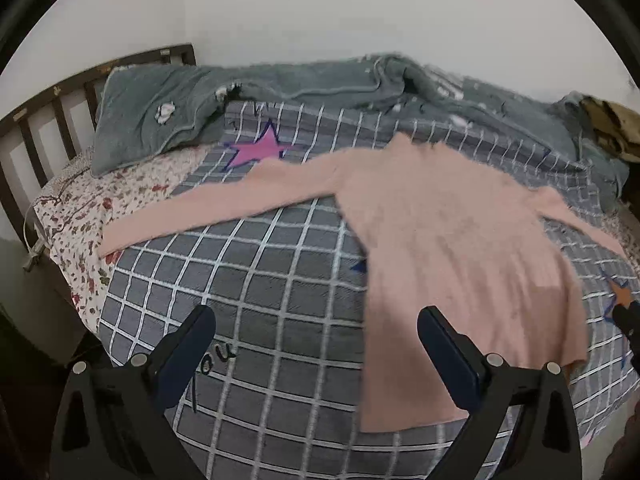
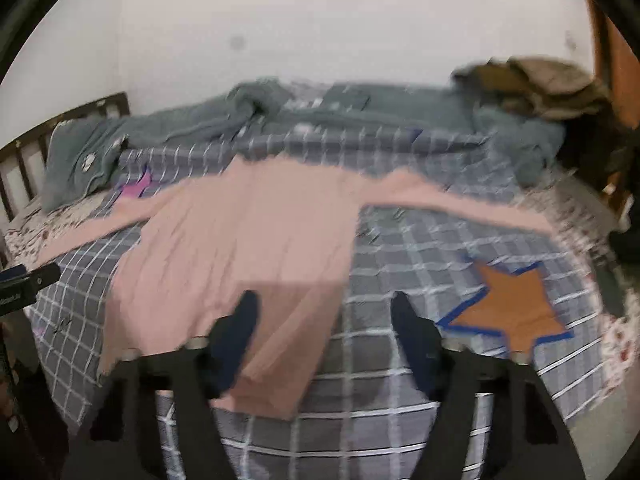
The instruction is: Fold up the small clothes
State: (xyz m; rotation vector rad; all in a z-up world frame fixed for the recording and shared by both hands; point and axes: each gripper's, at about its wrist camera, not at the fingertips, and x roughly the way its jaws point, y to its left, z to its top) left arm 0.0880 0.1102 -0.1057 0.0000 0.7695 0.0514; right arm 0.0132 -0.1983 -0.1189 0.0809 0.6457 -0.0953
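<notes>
A grey checked bedcover (image 1: 280, 280) with white grid lines covers the bed. It carries a pink star (image 1: 258, 148) and an orange star (image 2: 516, 312) edged in blue. A flowered sheet (image 1: 80, 232) shows at its edge. A grey-green pillow (image 1: 152, 116) leans against the dark slatted headboard (image 1: 44, 120). A crumpled grey-green blanket (image 1: 360, 80) lies along the wall. Brown clothing (image 2: 536, 84) is piled at the far corner.

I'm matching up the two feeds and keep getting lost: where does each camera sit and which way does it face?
Left wrist: on the left gripper, angled down over the grey checked quilt; its fingers spread, the fuzzy pink long-sleeved sweater to the right.
Right wrist: on the right gripper, angled down at the sweater's hem; fingers apart, blurred.
Shared: sweater, quilt, grey-green blanket, dark wooden headboard.
</notes>
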